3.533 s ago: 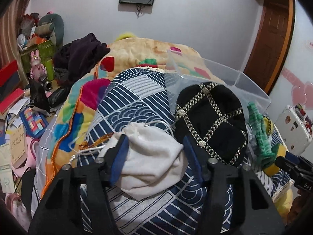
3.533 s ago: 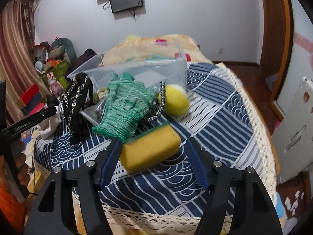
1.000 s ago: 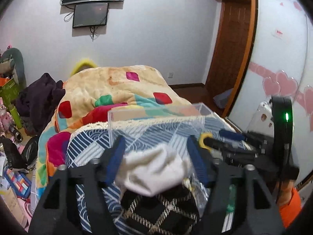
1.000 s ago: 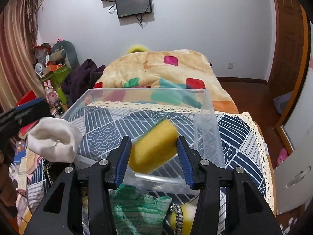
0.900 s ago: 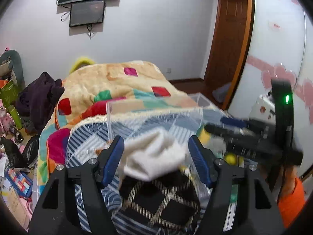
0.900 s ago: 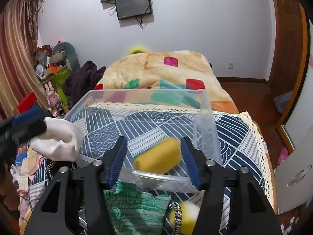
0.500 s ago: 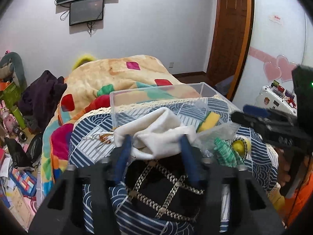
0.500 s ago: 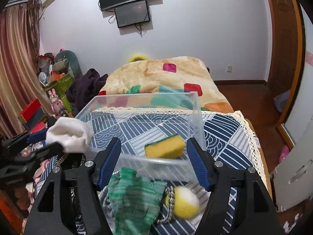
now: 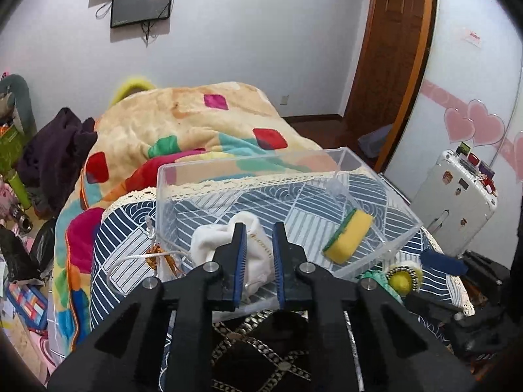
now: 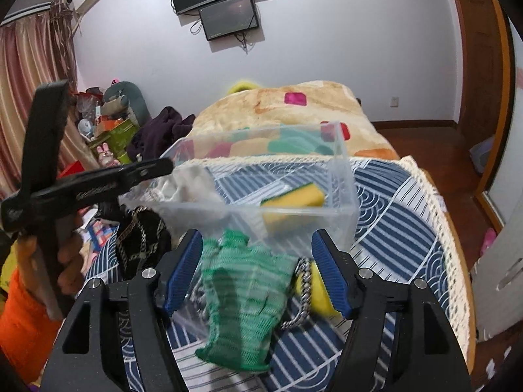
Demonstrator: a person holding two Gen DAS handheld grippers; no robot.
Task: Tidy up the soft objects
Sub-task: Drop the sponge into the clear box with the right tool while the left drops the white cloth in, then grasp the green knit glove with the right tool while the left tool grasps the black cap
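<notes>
A clear plastic bin (image 9: 248, 160) stands on the blue patterned quilt. Inside it lie a white pouch (image 9: 212, 241) and a yellow-green sponge (image 9: 348, 235). My left gripper (image 9: 258, 254) hovers at the bin's near wall over the pouch. Its jaws are closing and almost together, and the pouch shows behind the narrow gap rather than pinched in it. My right gripper (image 10: 258, 274) is open just in front of the bin (image 10: 261, 132). A green knit glove (image 10: 242, 294) lies on the quilt between its pads, untouched. A yellow ball (image 10: 318, 287) sits by the right finger.
A black bag with a chain pattern (image 9: 261, 352) lies under the left gripper, its chain reaching the ball. A colourful blanket (image 9: 183, 121) is heaped behind the bin. Dark clothes (image 9: 55, 150) and floor clutter are at left, and a white suitcase (image 9: 457, 196) at right.
The sponge left the right jaws and landed in the bin, and the right gripper drew back over the glove. The pouch dropped from the left jaws into the bin, and those jaws closed.
</notes>
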